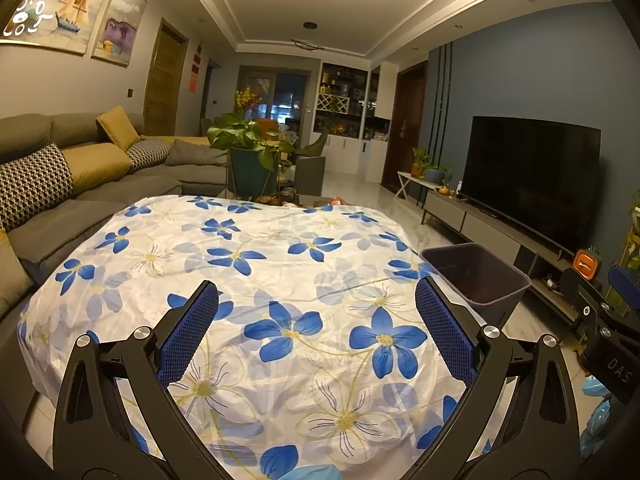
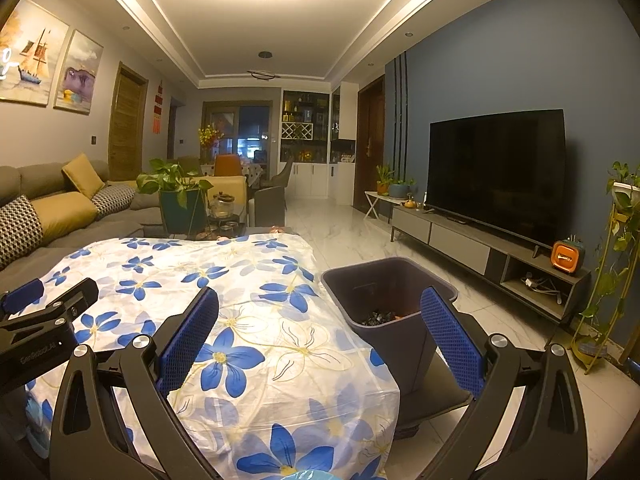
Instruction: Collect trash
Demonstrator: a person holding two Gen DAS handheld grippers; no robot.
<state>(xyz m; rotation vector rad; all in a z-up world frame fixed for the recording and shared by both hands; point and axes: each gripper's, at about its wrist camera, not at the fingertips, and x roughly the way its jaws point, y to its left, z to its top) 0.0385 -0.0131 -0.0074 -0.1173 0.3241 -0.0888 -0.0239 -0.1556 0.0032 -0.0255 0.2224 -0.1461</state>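
Beside floral table (image 2: 256, 320), bin (image 2: 384, 304) sits between right gripper's (image 2: 320, 312) spread fingers.

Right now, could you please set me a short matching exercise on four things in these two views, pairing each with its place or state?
Things:
1. trash bin
2. flowered tablecloth
3. television
4. left gripper

Places or states:
a. on the low cabinet by the blue wall
b. open, holding nothing
c. beside the table, dark scraps at its bottom
d. spread over the table

Pairs: 1-c, 2-d, 3-a, 4-b
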